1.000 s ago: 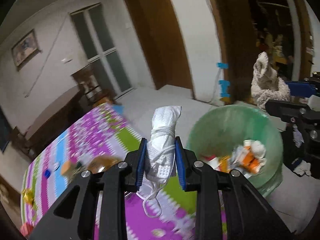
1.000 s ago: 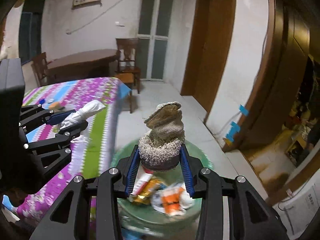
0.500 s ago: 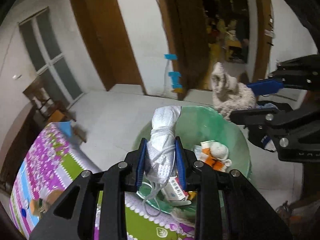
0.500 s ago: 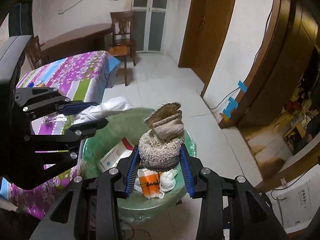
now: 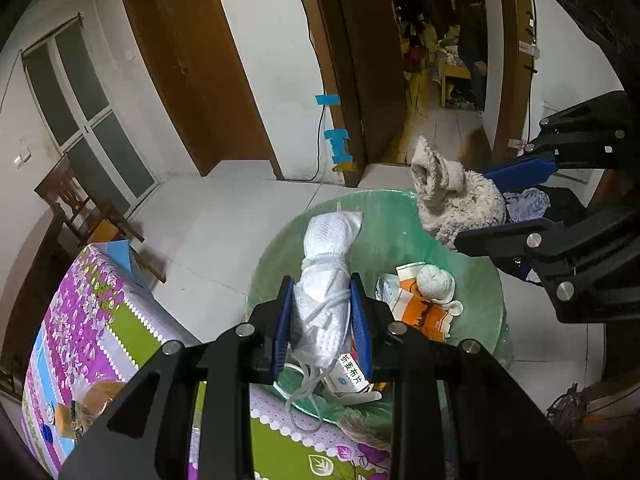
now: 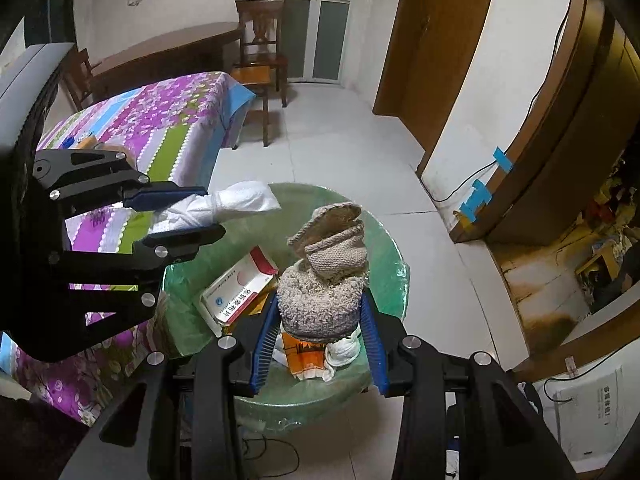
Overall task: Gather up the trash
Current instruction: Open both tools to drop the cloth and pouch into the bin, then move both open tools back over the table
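Note:
My left gripper [image 5: 322, 316] is shut on a rolled white face mask [image 5: 326, 264] tied with its own straps, held above the near rim of a green bin [image 5: 384, 216]. My right gripper [image 6: 318, 316] is shut on a beige fuzzy sock bundle [image 6: 324, 284] over the same green bin [image 6: 384, 256]. In the right wrist view the left gripper [image 6: 180, 214] reaches in from the left with the mask [image 6: 236, 202] over the bin's rim. In the left wrist view the right gripper [image 5: 516, 200] holds the sock bundle [image 5: 452, 196] at the bin's far right.
Inside the bin lie a red and white medicine box [image 6: 240, 288], an orange wrapper [image 5: 420, 308] and a white wad [image 5: 436, 284]. A table with a floral purple and green cloth [image 6: 152, 120] stands beside the bin. A wooden chair [image 6: 260, 52] and doors stand behind.
Both grippers have swung from over the table side to over the bin and tipped downward, each keeping its load. The bin now fills the middle of both views.

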Demonstrator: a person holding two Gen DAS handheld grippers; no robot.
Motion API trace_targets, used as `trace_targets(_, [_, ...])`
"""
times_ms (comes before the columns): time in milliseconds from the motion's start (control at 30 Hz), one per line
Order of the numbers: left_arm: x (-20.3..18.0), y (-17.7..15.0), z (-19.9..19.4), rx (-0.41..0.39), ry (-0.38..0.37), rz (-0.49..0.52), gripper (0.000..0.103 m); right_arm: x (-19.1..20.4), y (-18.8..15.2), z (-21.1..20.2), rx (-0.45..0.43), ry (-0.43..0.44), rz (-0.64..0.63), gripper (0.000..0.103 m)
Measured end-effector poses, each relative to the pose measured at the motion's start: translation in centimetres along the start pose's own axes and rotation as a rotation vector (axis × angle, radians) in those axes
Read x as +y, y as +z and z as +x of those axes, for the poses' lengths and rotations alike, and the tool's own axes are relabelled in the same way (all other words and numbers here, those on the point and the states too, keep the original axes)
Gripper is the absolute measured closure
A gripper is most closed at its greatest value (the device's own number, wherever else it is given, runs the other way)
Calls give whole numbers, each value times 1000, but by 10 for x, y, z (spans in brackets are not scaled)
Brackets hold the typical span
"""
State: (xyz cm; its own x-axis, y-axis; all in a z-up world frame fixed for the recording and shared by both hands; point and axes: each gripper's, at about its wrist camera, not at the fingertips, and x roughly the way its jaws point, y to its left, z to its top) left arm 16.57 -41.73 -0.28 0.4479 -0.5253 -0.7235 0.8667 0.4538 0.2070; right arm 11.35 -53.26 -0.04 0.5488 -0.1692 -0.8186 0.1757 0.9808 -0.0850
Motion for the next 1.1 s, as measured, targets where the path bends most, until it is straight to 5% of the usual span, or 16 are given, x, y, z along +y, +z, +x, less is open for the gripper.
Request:
trace_targets(233, [1,0,3,12,7,-5,75,1,1,3,5,-8,-18,58])
trace_targets(333, [9,-1,6,32,20,-36,42,1,0,5,-8,-39,-18,43])
trace_targets(800, [14,-22,-6,22,46,-79,42,5,-10,8,-17,-30,-9,46])
trace_targets(1100, [30,-52,-25,-8,81,-137,36,27,-15,3,-100,11,28,46])
